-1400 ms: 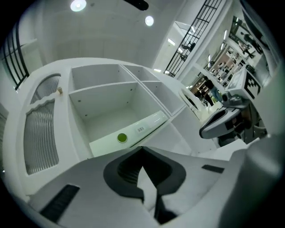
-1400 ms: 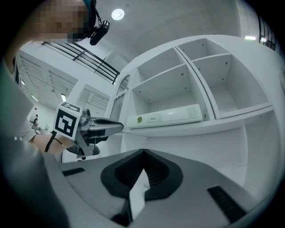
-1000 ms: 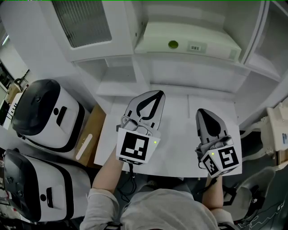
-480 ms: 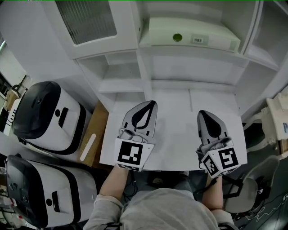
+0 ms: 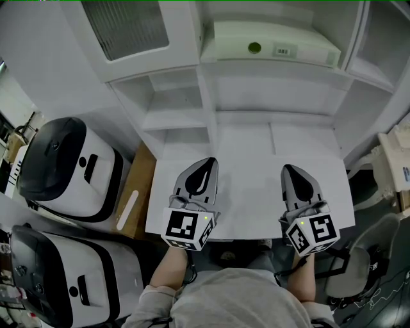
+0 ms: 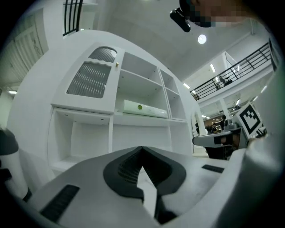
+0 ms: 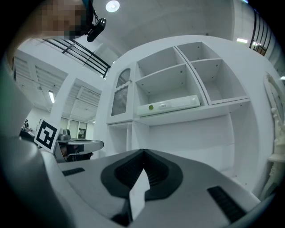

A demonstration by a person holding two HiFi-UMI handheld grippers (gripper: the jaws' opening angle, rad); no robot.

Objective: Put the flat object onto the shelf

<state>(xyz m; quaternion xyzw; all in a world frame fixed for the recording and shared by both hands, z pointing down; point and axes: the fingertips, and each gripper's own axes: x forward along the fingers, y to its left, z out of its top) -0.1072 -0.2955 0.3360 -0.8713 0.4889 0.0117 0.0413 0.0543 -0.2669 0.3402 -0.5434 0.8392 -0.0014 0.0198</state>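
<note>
flat object (image 5: pixel 272 48): lay on the shelf (image 5: pixel 275 69), long axis 9 to 3 o'clock, at 12 o'clock from the left tongs (image 5: pixel 206 163) and right tongs (image 5: pixel 292 170), both clenched empty, the right seemingly nearer.

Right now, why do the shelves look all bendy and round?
Left gripper view and right gripper view: the wide-angle lens bows the shelf into curves, corners go dark, and a ceiling lamp glares white. Head view: milder bending.

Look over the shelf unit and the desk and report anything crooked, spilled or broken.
Nothing stands out. The flat white box lies flat on the shelf, with no spill or damage visible. The left gripper and the right gripper are both shut and empty above the desk.
</note>
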